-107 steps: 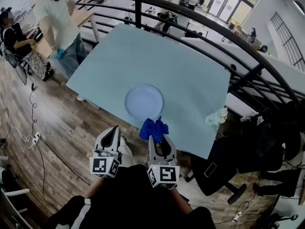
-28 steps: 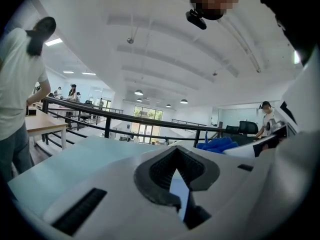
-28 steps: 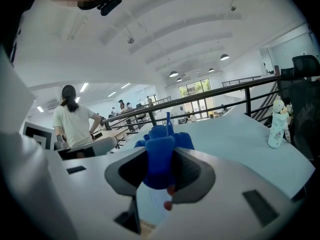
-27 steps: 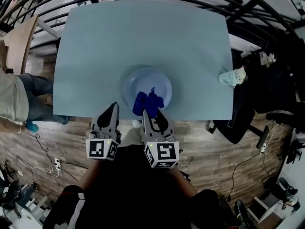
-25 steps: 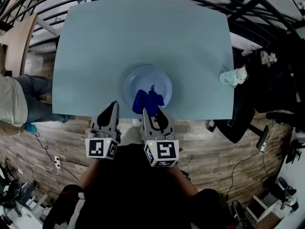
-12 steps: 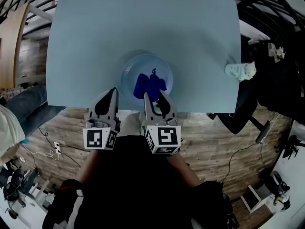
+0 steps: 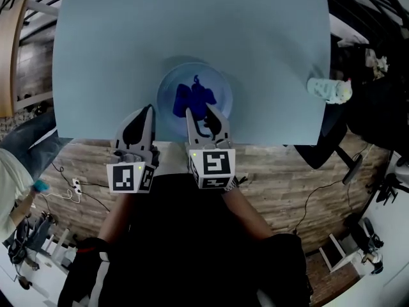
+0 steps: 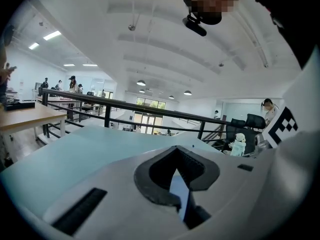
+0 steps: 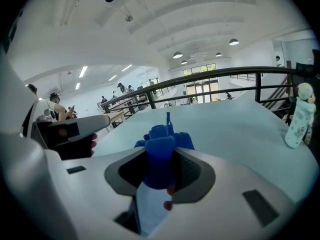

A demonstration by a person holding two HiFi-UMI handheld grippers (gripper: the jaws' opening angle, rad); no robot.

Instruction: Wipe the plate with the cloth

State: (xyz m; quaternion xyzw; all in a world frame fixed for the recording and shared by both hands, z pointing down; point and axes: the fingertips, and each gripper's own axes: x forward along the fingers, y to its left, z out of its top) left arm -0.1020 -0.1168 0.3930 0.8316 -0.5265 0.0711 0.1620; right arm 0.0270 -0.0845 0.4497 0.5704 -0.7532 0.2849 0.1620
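Observation:
A pale blue plate (image 7: 220, 91) lies on the light blue table (image 7: 115, 37), close to its near edge. A crumpled blue cloth (image 7: 193, 99) rests on the plate's middle. My right gripper (image 7: 199, 115) is shut on the cloth's near end; in the right gripper view the cloth (image 9: 161, 143) bulges out from between the jaws of that gripper (image 9: 159, 160). My left gripper (image 7: 149, 111) hovers at the table's near edge, left of the plate and apart from it. In the left gripper view the gripper (image 8: 176, 153) is shut and holds nothing.
A small pale toy figure (image 7: 328, 89) stands at the table's right edge, also in the right gripper view (image 9: 298, 115). A black railing (image 9: 210, 79) runs beyond the table's far side. Wooden floor (image 7: 275, 171) lies below the near edge; a person's arm (image 7: 19, 171) shows at far left.
The right gripper has carried the cloth from the plate's near rim onto its middle. The head view has tipped further down over the table. The left gripper has kept its place beside the right.

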